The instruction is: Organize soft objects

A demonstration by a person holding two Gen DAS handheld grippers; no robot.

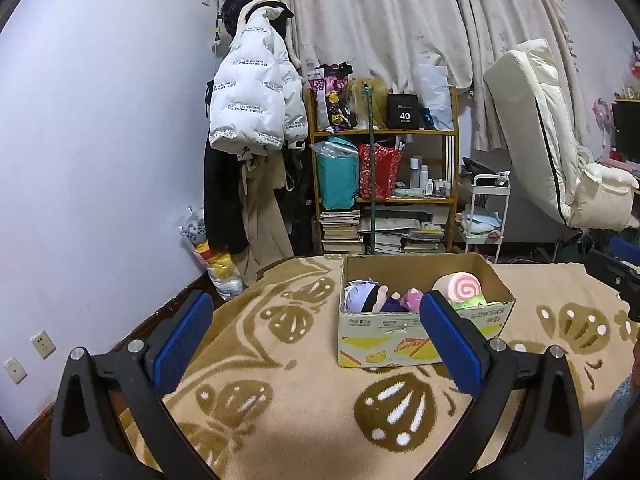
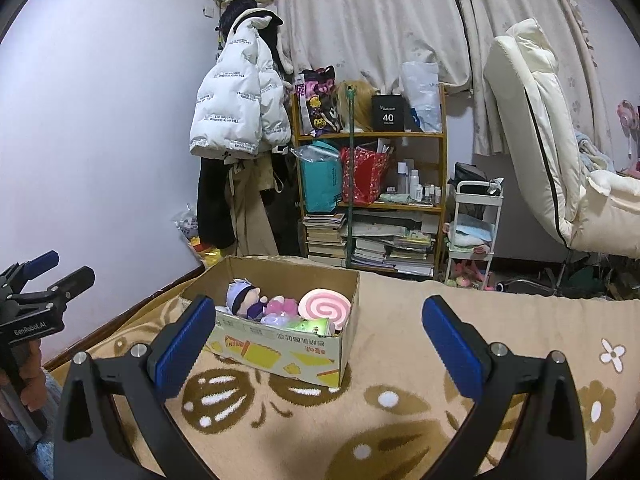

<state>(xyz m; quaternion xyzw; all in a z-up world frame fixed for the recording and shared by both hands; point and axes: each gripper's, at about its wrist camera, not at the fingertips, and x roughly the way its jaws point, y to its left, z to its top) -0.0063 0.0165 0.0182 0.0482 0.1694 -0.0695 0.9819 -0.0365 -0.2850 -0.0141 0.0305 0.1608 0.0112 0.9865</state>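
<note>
An open cardboard box (image 1: 384,344) stands on the beige patterned blanket (image 1: 280,400). In it lie a white-haired doll (image 1: 362,294), a pink plush (image 1: 412,298), a pink swirl roll cushion (image 1: 460,286) and a green soft toy (image 1: 470,303). My left gripper (image 1: 316,320) is open and empty, in front of the box. In the right wrist view the box (image 2: 280,348) holds the doll (image 2: 244,296), the pink plush (image 2: 282,306), the swirl cushion (image 2: 326,306) and the green toy (image 2: 312,326). My right gripper (image 2: 316,320) is open and empty, just right of the box.
A wooden shelf (image 1: 384,184) with bags, bottles and books stands behind the bed. A white jacket (image 1: 256,92) hangs on the wall. A white trolley (image 1: 486,216) and a cream recliner chair (image 1: 560,152) stand at the right. A bag of plush toys (image 1: 208,256) sits on the floor.
</note>
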